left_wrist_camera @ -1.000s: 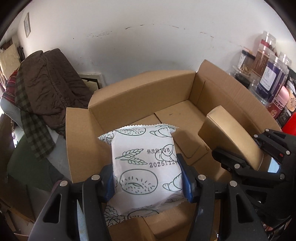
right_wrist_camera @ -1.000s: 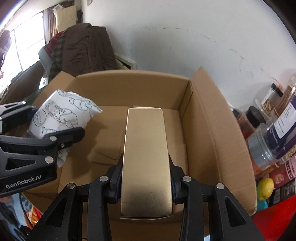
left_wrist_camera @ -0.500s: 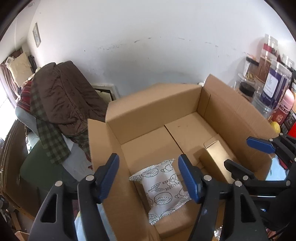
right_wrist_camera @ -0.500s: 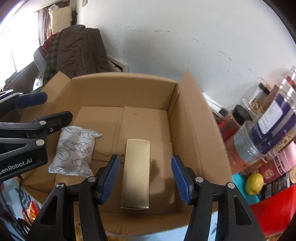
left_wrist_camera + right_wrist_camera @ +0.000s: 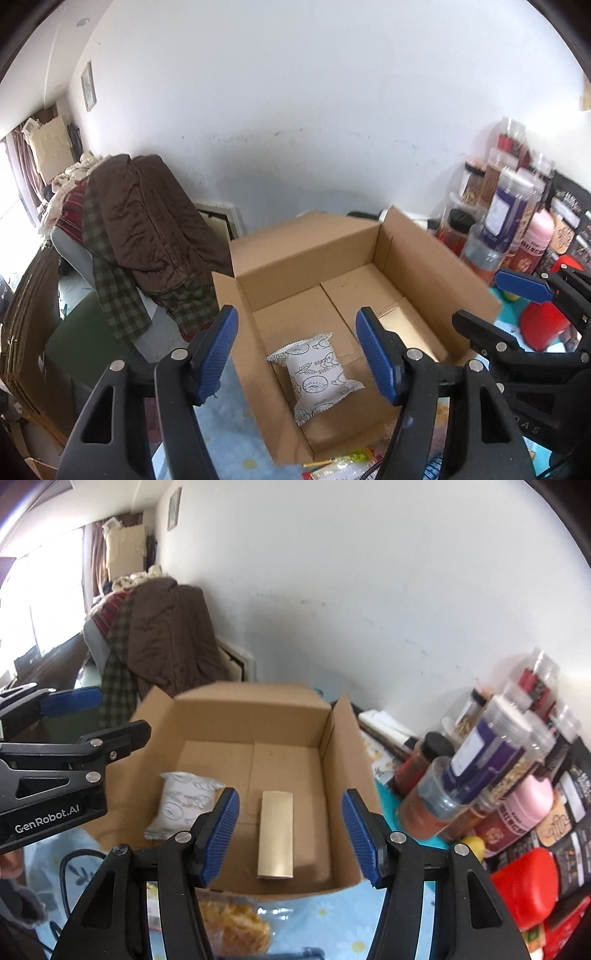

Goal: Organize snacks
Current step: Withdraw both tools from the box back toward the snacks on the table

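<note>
Open brown corrugated cardboard box [image 5: 436, 258], flaps up, standing on a desk under a pale blue flowered cloth [image 5: 332, 934]; back wall toward the white room wall.

White crinkle-edged snack packet printed with bread and leaf line drawings [image 5: 316, 373]; lying flat on the box floor, left half, nearer the front; touched by neither claw.

Gold rectangular carton [image 5: 276, 836]; lying flat on the box floor, right of the packet and apart from it; long side running front to back; in the left wrist view only its corner shows past a blue pad.

Left claw [image 5: 297, 352], black frame with blue ribbed pads; spread wide, nothing between the pads; held above the box front, the packet seen well below through the gap.

Right claw [image 5: 290, 836], same make; spread, pads clear of everything; held above the box front, the gold carton visible below in the gap.

Clear bag of yellow-orange crisps [image 5: 232, 926]; on the cloth just in front of the box, partly hidden by the right claw's frame.

Cluster of clear plastic jars and bottles with dark, purple and pink labels [image 5: 491, 771]; on the desk right of the box; a red container [image 5: 528, 886] at the near edge.

Brown quilted coat over checked cloth [image 5: 147, 229]; draped on a chair left of the box.
</note>
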The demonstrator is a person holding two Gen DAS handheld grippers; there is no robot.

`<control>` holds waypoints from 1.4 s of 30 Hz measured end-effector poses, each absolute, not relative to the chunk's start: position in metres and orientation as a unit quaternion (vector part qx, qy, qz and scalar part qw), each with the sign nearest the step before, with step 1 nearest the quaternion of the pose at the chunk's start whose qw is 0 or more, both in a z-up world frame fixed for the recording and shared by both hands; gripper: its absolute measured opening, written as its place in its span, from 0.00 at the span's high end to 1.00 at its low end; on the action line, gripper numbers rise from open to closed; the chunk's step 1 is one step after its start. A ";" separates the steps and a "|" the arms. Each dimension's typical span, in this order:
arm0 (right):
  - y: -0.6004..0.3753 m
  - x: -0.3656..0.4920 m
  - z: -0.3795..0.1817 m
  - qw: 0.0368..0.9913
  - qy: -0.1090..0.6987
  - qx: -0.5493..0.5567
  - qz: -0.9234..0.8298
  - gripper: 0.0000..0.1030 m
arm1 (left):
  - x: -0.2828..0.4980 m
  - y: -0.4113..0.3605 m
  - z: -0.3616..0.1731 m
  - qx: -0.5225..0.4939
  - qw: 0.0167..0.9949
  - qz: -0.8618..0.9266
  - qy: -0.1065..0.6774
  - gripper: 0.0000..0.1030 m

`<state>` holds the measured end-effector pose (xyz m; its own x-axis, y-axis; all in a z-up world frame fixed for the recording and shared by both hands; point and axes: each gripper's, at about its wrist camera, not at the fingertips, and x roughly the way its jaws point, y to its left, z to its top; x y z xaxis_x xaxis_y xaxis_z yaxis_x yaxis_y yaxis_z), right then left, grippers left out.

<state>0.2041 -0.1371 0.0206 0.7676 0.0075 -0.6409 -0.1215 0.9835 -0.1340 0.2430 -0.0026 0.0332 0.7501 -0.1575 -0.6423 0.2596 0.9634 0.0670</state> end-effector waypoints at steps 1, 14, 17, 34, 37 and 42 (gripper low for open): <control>-0.135 0.200 0.027 0.939 0.333 -0.083 0.034 0.44 | 0.239 -0.002 0.037 0.075 0.934 -0.112 0.332 0.36; -0.126 0.122 0.076 0.961 0.264 -0.076 0.023 0.38 | 0.169 0.012 0.089 0.062 0.951 -0.135 0.270 0.36; -0.123 0.103 0.085 0.964 0.253 -0.074 0.025 0.32 | 0.153 0.016 0.096 0.058 0.953 -0.142 0.261 0.33; -0.113 0.010 0.090 0.975 0.211 -0.065 -0.006 0.07 | 0.068 0.028 0.097 0.063 0.953 -0.193 0.224 0.14; -0.115 -0.002 0.083 0.975 0.214 -0.056 -0.013 0.06 | 0.059 0.029 0.093 0.059 0.950 -0.207 0.228 0.13; -0.117 -0.020 0.066 0.973 0.224 -0.045 -0.027 0.06 | 0.046 0.027 0.081 0.061 0.942 -0.229 0.239 0.13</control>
<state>-0.0205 -0.1171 0.0659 0.8985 -0.0725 -0.4329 0.0324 0.9945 -0.0993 0.0460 0.0266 0.0813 0.7804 -0.4026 -0.4785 0.4612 0.8873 0.0057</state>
